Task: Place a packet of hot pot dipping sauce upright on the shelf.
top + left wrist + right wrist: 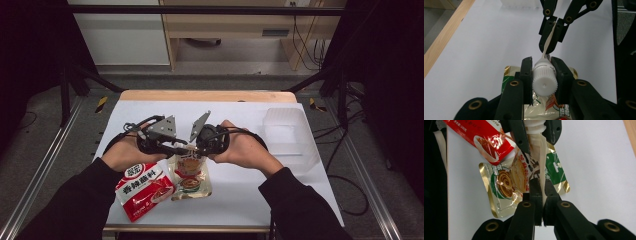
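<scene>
Left gripper view: we are squeezing our left gripper (543, 75) fingers on the white cap (545, 79) of the sauce pouch (524, 182). Our right gripper (542, 192) fingers are pinching the pouch's top edge tight. The pouch is lying on the white table (240, 190), touching a red packet (142, 189).

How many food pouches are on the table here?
2: a red pouch lying near the front edge, and a spouted pouch beside it, held by both grippers at its cap end.
</scene>
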Demonstrator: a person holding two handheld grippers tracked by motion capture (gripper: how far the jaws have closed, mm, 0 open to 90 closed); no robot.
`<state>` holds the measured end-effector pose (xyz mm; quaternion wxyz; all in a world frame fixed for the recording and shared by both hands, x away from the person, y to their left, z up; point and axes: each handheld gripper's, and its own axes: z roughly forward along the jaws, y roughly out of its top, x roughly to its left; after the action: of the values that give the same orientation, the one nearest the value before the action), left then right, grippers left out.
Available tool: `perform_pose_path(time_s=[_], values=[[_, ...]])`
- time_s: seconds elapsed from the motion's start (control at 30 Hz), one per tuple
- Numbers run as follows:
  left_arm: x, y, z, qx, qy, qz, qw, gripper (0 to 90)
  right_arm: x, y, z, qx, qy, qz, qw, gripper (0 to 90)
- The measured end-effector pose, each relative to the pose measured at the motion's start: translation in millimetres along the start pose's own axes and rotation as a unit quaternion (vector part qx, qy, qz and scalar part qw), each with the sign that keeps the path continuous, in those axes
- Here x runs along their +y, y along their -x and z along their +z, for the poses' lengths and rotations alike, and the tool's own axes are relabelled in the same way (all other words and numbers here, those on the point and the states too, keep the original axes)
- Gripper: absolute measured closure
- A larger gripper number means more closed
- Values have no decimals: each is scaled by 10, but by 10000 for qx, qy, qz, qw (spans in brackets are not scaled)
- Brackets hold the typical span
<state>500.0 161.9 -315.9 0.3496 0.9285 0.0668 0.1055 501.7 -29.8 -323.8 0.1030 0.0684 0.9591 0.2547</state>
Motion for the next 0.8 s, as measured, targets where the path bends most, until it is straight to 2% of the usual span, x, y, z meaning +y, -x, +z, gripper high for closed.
perform_pose_path(time_s=[0.23, 0.43, 0.5, 0.63, 0.8], values=[[-15, -7, 21, 75, -10, 26, 10000, 702, 11, 8, -17, -4, -44, 9, 10000, 897], [-23, -25, 9, 211, 177, -51, 9996, 439, 25, 35, -78, -46, -64, -34, 10000, 898], [-24, -22, -1, 240, 302, -129, 9992, 396, 22, 50, -101, -71, -99, -26, 9999, 898], [-25, -34, -24, 217, 339, -165, 9991, 274, 4, 75, -124, -98, -125, -21, 9999, 898], [-83, -73, -22, 392, 327, -373, 9980, 175, -47, 131, -191, -166, -135, 89, 9997, 898]])
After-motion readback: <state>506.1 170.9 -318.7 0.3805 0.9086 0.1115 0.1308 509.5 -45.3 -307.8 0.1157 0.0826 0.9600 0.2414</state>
